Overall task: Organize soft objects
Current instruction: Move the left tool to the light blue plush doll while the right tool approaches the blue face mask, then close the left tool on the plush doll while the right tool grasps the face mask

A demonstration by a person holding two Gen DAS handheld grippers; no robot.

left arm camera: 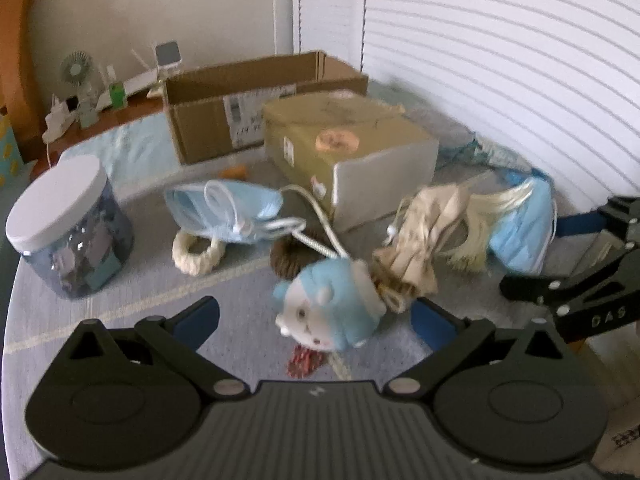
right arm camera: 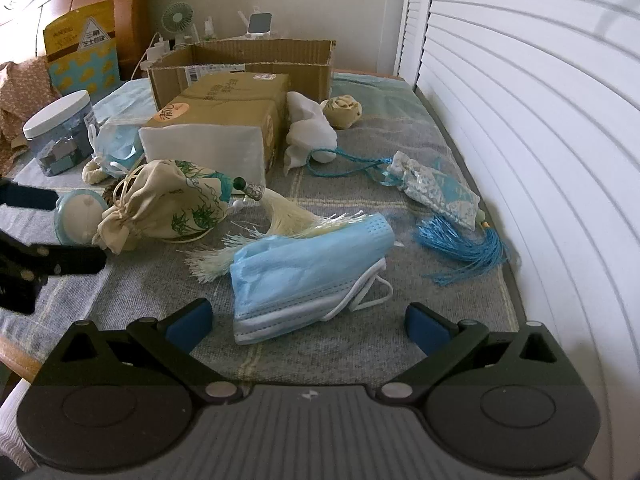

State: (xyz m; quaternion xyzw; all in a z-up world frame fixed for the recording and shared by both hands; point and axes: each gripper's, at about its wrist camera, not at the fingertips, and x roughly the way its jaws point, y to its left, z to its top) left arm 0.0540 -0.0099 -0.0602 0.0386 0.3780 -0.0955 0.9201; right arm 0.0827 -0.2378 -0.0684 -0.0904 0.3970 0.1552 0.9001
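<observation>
My left gripper (left arm camera: pixel 316 322) is open, its jaws on either side of a small blue and white plush toy (left arm camera: pixel 332 306) lying on the grey mat. A beige drawstring pouch (left arm camera: pixel 416 236) with a cream tassel lies just beyond it. My right gripper (right arm camera: pixel 308 324) is open, with a folded blue face mask (right arm camera: pixel 308 272) lying between and just ahead of its fingers. The pouch (right arm camera: pixel 172 204) with bamboo print, the plush toy (right arm camera: pixel 78 216) and the left gripper's fingers (right arm camera: pixel 60 260) show at the left of the right wrist view. Another blue mask (left arm camera: pixel 232 212) lies further back.
An open cardboard box (right arm camera: pixel 240 64) stands at the back with a closed yellow-brown box (right arm camera: pixel 224 112) before it. A lidded jar (left arm camera: pixel 68 224) is at left. A white cloth (right arm camera: pixel 308 128), a beige fabric rose (right arm camera: pixel 344 110) and a blue tasselled sachet (right arm camera: pixel 440 196) lie near the louvred wall (right arm camera: pixel 540 120).
</observation>
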